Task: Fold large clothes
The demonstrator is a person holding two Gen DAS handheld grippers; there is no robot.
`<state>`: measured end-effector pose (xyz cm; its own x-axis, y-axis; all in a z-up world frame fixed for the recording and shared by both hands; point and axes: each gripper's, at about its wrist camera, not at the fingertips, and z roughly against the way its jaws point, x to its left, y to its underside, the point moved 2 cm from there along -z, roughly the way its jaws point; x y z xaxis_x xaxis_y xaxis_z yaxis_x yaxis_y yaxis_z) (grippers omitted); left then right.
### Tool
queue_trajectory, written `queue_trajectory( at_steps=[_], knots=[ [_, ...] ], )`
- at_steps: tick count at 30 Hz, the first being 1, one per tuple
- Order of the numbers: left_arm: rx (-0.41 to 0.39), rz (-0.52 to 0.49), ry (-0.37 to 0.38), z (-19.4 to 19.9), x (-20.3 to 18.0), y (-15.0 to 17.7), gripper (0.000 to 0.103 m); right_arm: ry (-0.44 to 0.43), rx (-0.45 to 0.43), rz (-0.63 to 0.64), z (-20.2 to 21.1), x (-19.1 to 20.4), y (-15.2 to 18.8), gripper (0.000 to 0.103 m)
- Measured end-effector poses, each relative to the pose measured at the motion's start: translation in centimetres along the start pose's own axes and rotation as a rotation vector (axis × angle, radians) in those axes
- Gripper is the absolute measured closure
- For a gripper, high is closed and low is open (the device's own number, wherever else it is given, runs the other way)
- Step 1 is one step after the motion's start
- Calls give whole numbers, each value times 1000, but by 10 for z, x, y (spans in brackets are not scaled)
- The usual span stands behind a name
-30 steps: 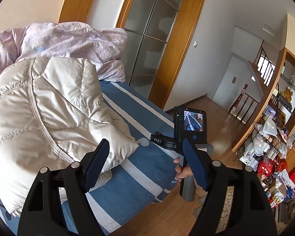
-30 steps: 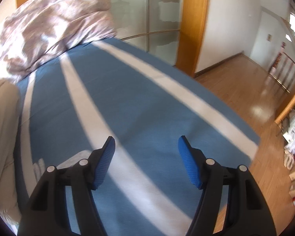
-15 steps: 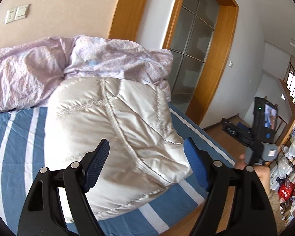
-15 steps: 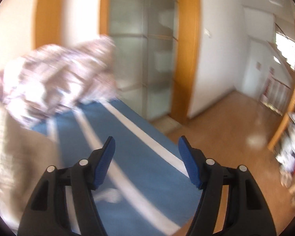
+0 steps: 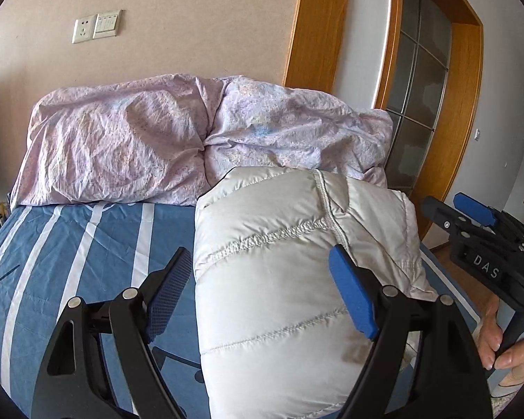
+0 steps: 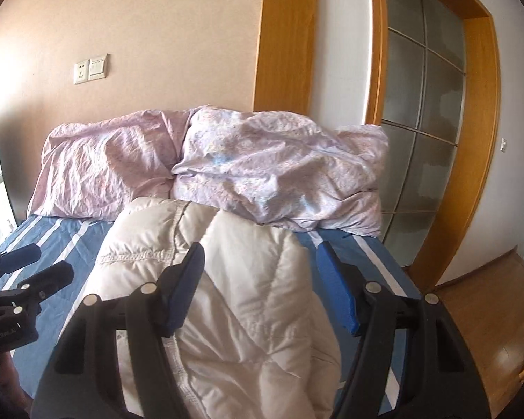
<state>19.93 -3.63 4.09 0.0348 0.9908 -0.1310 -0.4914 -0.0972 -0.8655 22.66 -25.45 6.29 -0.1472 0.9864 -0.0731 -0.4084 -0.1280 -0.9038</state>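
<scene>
Lettering "DAS" marks the right tongs [image 5: 471,214]. Both tongs gape wide and empty (left tongs [image 5: 262,291] just widened further) above the folded white jacket [image 5: 297,279] on the striped bed [image 5: 87,244].

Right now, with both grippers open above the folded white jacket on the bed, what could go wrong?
1. The puffy white jacket is held by neither the left gripper nor the right gripper, so its fold may spring open.
2. It lies close to the bed edge; a careless push could slide it toward the wooden floor.
</scene>
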Motion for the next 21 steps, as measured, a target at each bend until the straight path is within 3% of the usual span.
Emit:
queue_trajectory(
  at_steps=[5,12,21],
  knots=[
    [24,12,-21,-16,5,5,19,-34,56,22,-19,22,7,36],
    [77,29,-38,-46,12,11,19,-29,96,18,-55,17,18,37],
    [108,30,-42,-70,11,15,19,-14,138,16,-84,8,27,50]
  ],
)
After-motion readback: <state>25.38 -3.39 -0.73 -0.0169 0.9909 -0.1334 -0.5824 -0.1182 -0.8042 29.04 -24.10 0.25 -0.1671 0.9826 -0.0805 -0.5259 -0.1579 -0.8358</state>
